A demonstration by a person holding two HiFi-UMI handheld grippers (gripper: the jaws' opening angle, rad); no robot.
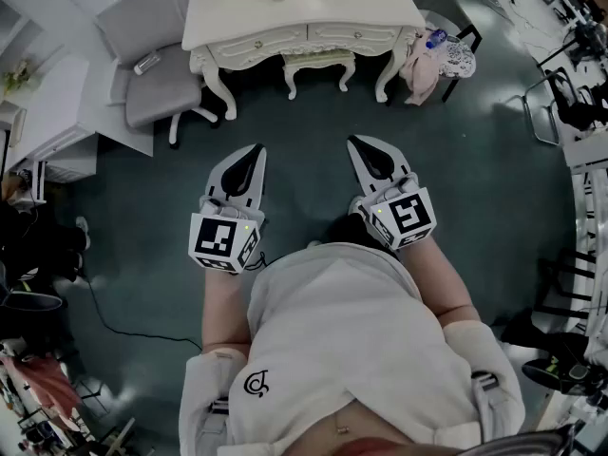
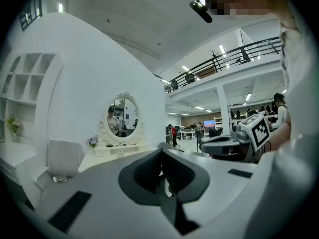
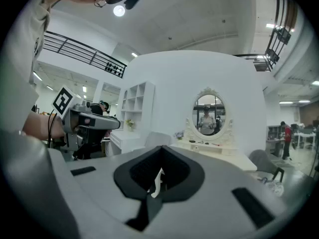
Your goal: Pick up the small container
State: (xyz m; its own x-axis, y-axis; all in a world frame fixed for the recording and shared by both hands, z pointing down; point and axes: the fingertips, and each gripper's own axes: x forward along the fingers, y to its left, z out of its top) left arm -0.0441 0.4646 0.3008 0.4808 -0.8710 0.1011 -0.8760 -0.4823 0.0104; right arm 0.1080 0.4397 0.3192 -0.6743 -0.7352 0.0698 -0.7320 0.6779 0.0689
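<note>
My left gripper (image 1: 256, 149) and right gripper (image 1: 353, 142) are held side by side at waist height over dark floor, both shut and empty, their tips toward a white vanity table (image 1: 304, 15). A small pale cylindrical container (image 1: 147, 63) lies on the seat of a grey chair (image 1: 161, 93) left of the vanity; the left gripper view shows it (image 2: 60, 179) low at the left. Small items lie on the vanity top below the oval mirror (image 3: 209, 113); they are too small to name. In each gripper view the jaws meet, left gripper (image 2: 160, 151), right gripper (image 3: 160, 149).
A white stool (image 1: 318, 62) stands under the vanity. A dark chair (image 1: 456, 60) at its right carries a pink cloth (image 1: 416, 65) and a bottle (image 1: 435, 38). White shelving (image 1: 47, 112) lines the left. A cable (image 1: 123, 321) crosses the floor. Metal racks (image 1: 570, 103) stand at the right.
</note>
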